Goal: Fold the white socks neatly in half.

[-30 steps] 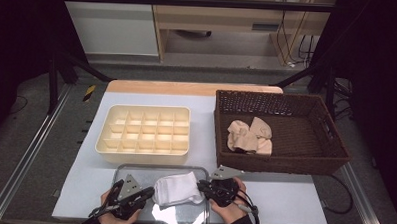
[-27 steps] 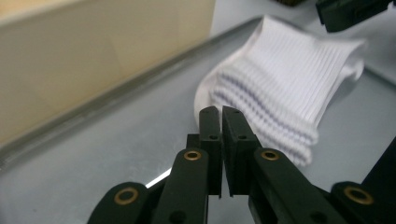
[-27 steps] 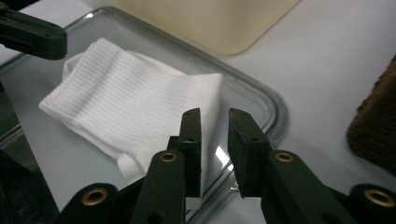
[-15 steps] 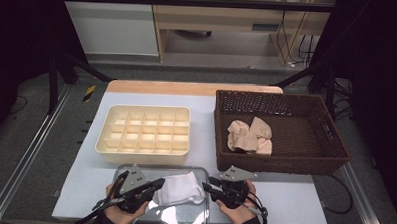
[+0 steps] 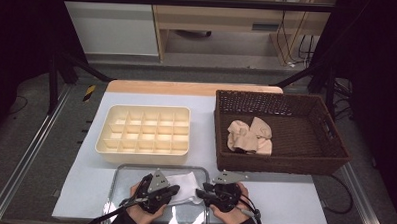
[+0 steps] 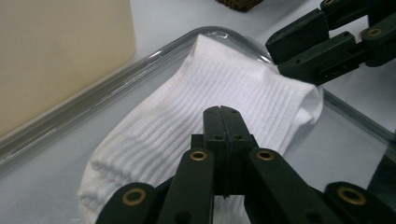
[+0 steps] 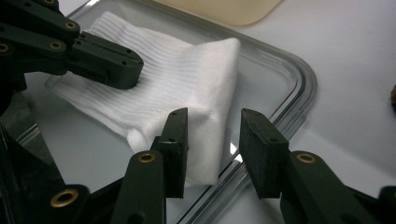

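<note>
In the high view, a white sock (image 5: 186, 184) lies in a clear tray (image 5: 115, 186) at the near edge of the surface (image 5: 293, 195). The left gripper (image 5: 172, 190) sits over the sock's left part, and the right gripper (image 5: 199, 193) is at its right end. A cream divided box (image 5: 145, 130) stands behind the tray, and a brown wicker basket (image 5: 330, 156) with beige socks (image 5: 249, 136) is to the right.

In the left gripper view, the left gripper (image 6: 223, 112) has its jaws pressed together with nothing between them, its tips just above the sock's (image 6: 210, 107) ribbed middle. The right gripper (image 6: 299, 51) is at the sock's far end.

In the right gripper view, the right gripper's (image 7: 212, 140) jaws stand apart, having just been opening. The sock's (image 7: 187, 79) folded end lies against the left jaw and partly in the gap, unpinched. The left gripper (image 7: 126, 65) rests over the sock farther off.
</note>
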### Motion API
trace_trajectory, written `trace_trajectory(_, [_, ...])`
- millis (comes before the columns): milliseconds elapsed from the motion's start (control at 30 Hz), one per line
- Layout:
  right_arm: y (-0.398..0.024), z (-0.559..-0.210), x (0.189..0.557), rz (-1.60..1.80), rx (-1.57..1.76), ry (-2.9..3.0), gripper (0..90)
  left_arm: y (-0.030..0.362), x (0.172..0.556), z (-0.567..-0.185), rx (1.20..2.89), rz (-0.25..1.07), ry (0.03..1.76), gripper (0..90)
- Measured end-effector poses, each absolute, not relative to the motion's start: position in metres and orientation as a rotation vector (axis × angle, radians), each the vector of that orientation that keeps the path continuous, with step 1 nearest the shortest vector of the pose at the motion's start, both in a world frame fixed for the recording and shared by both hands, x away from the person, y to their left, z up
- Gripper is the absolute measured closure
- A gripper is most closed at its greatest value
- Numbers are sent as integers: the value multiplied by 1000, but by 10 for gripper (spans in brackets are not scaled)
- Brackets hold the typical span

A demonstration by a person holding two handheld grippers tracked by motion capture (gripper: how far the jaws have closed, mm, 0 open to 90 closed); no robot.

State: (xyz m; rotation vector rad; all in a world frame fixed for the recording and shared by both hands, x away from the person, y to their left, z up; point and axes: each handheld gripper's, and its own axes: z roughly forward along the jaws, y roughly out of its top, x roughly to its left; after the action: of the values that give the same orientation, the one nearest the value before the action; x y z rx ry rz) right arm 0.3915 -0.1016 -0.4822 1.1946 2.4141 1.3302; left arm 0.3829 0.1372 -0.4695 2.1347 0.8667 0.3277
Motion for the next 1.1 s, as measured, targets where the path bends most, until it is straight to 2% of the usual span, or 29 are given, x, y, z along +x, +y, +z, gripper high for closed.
trace_trajectory(67, [-101,-483,391,1338,1180,2417,649,137,383,-470,2134,330,866,894])
trace_trajectory(100, [-99,-485,390,1340,1177,2434,697,137,383,-470,2136,331,866,894])
trace_trajectory(200, [-96,-487,388,1345,1169,2437,749,137,384,-471,2138,332,867,894])
trace_trajectory(267, [-97,-486,389,1358,1187,2434,830,137,384,-471,2138,332,868,894])
trace_trajectory(400, [-99,-483,391,1384,1206,2441,843,136,384,-472,2136,334,868,894])
trace_trajectory(600, [-94,-455,387,1539,1071,2413,849,137,385,-471,2127,323,883,894])
trace_trajectory(867, [-86,-452,386,1543,1021,2441,848,146,379,-457,2108,361,869,893])
trace_trajectory(967, [-88,-452,386,1544,1035,2436,845,164,371,-442,2075,443,872,893])
trace_trajectory(1100, [-86,-452,386,1544,1032,2440,845,188,364,-443,2060,489,924,892])
